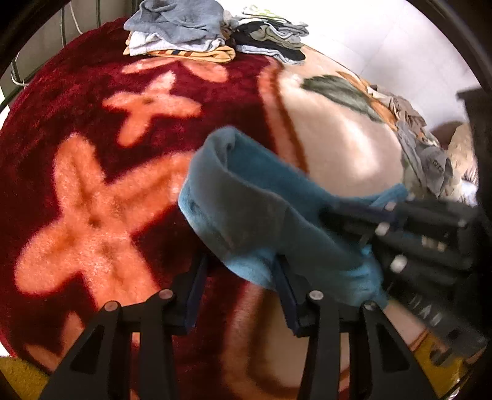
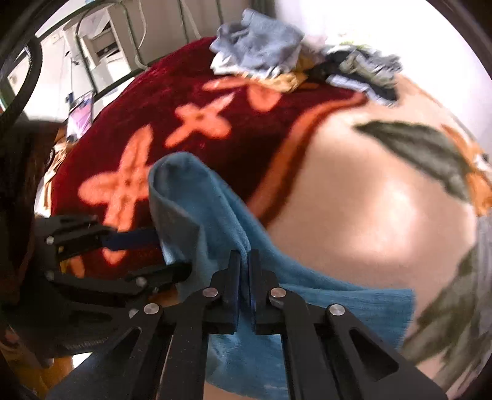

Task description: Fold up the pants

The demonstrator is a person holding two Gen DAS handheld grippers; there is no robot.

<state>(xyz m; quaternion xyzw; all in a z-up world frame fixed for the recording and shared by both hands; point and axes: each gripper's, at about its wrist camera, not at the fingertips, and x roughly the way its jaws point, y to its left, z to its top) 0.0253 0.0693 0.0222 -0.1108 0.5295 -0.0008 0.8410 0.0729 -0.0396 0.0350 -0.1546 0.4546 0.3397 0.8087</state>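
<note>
We hold blue pants (image 2: 212,215) above a red and cream blanket (image 1: 92,172). Our right gripper (image 2: 244,277) has its fingers pinched narrow on the cloth. Our left gripper (image 1: 240,277) has its fingers wide, the pants draped over their tips. Piled clothes (image 1: 184,27) lie far beyond the fingers.

Your pants (image 2: 215,221) hang above blanket (image 1: 77,129) near its middle, between your two grippers. Right gripper (image 2: 244,277) pinches fabric from near side; left gripper (image 1: 243,277) sits to its left, fingers spread, cloth draped over right finger. Pile of folded clothes (image 1: 178,27) rests at blanket's far edge, second heap (image 1: 270,37) just right of it. Crumpled clothes (image 1: 424,147) lie along blanket's right edge.
</note>
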